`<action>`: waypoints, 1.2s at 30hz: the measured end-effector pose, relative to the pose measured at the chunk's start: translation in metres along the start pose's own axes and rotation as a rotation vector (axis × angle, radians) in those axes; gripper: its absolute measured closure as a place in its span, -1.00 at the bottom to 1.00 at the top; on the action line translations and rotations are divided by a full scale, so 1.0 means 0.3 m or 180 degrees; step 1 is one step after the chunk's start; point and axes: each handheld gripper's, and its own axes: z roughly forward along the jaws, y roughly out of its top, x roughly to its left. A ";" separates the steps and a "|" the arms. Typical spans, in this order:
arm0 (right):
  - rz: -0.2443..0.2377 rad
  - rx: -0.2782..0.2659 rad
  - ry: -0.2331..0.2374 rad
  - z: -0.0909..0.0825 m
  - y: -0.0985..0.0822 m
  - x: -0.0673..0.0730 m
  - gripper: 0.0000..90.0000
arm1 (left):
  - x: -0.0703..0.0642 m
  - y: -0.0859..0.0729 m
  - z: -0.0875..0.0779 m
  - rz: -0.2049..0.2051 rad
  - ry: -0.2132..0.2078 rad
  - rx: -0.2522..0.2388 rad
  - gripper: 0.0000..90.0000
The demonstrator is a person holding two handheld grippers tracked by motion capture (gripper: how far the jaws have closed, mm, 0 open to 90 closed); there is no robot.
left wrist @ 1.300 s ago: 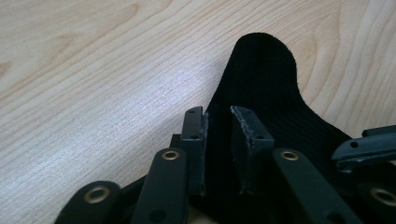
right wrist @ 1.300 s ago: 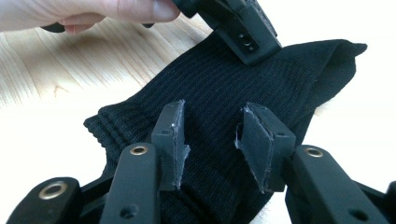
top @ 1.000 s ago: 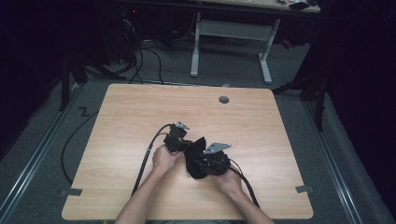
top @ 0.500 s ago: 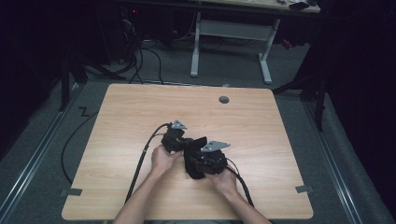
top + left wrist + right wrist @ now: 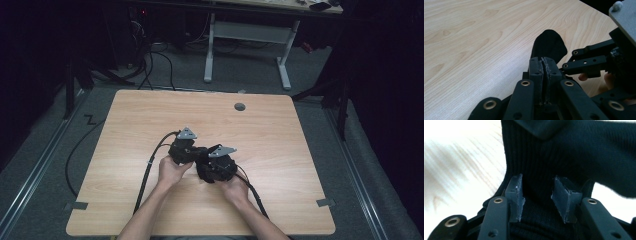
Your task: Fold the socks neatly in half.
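Black ribbed sock (image 5: pixel 564 152) sits bunched between the two tools at the near middle of the wooden table (image 5: pixel 310 150). Left gripper (image 5: pixel 544 67) has its jaws pinched together on a fold of the fabric, whose end pokes out beyond them. Right gripper (image 5: pixel 537 195) stands half open with the knit stretched around both jaws, seemingly spreading the cuff. Looks like mid-folding or turning; next move likely calls for pulling the pinched end through

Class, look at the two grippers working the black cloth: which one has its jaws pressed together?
The left gripper: its pads meet, pinching the black cloth. The right gripper keeps a gap, with cloth between its jaws.
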 end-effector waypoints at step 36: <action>-0.0094 -0.0291 0.0062 -0.055 -0.044 0.020 0.13 | -0.065 -0.076 -0.023 0.0159 0.0132 -0.0081 0.91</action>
